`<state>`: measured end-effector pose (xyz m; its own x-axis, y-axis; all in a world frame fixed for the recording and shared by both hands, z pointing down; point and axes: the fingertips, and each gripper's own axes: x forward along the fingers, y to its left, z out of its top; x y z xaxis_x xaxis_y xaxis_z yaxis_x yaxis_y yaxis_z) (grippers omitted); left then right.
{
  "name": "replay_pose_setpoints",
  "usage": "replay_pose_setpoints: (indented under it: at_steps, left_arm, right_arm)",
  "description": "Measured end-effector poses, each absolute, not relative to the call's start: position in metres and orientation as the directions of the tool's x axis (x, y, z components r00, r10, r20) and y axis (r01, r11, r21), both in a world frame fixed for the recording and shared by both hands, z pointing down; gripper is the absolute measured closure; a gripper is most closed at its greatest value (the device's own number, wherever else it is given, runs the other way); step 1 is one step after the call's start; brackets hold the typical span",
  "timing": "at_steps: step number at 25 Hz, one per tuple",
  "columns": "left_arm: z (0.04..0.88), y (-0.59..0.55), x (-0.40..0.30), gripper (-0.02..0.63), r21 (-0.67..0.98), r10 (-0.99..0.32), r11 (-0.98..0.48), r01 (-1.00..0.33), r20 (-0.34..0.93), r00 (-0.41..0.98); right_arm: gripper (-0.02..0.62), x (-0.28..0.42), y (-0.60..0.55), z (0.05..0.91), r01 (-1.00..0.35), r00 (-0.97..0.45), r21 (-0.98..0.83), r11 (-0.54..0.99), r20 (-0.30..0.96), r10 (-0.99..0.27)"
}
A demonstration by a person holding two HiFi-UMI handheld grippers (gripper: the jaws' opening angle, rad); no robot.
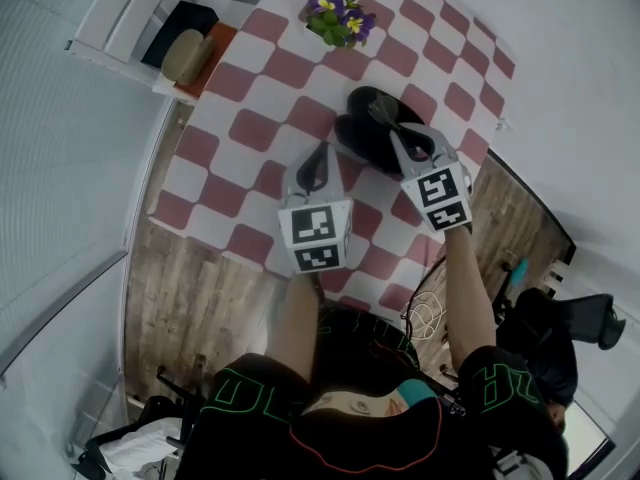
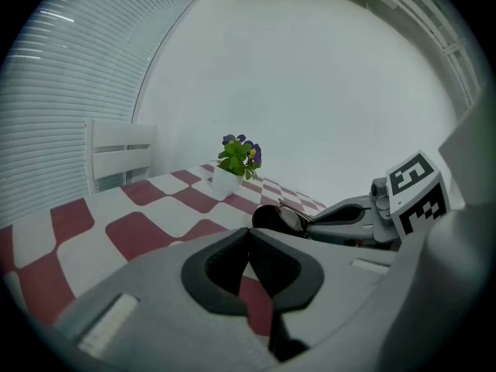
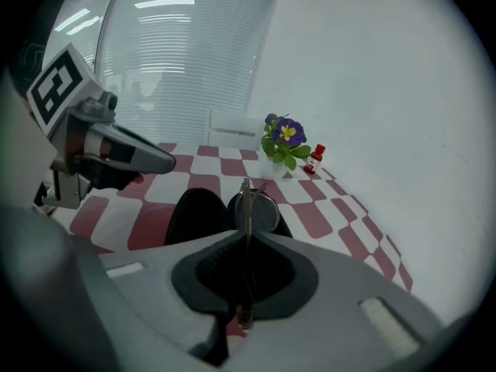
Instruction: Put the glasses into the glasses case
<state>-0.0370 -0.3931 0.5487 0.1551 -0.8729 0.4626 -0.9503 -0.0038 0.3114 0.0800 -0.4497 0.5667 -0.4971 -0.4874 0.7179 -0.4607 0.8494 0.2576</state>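
The right gripper [image 3: 246, 237] had its jaws clamped on the folded glasses [image 3: 260, 208], holding them edge-up just above the open black case [image 3: 194, 211]. The case lay on the checked table [image 1: 250, 88], toward its right edge. The left gripper [image 2: 249, 237] hung beside the case over the table's middle, its jaws together with nothing between them. A flower pot [image 1: 338, 20] and a small red bottle [image 3: 316, 159] stood near the far edge.
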Motion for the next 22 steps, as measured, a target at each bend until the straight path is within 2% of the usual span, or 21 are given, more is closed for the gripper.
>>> replay_pose_setpoints:
  at_steps: [9, 16, 20, 22]
  left_arm:
    - [0.558, -0.396, -0.039, 0.597, 0.317, -0.867, 0.013, -0.948, 0.477, 0.147]
    - [0.555, -0.395, -0.046, 0.598, 0.32, -0.87, 0.018, -0.947, 0.471, 0.142]
    - [0.551, -0.392, -0.047, 0.598, 0.32, -0.873, 0.014, -0.947, 0.466, 0.145]
    - [0.549, -0.39, -0.047, 0.597, 0.319, -0.874, 0.009, -0.948, 0.463, 0.148]
  right_arm:
    - [0.577, 0.073, -0.464, 0.588, -0.296, -0.406, 0.418, 0.859, 0.759, -0.509]
    - [0.57, 0.067, -0.466, 0.602, -0.282, -0.392, 0.406, 0.869, 0.778, -0.491]
    - [0.507, 0.066, -0.464, 0.596, -0.287, -0.41, 0.391, 0.875, 0.775, -0.481]
    - [0.506, 0.066, -0.463, 0.587, -0.296, -0.425, 0.396, 0.869, 0.76, -0.491]
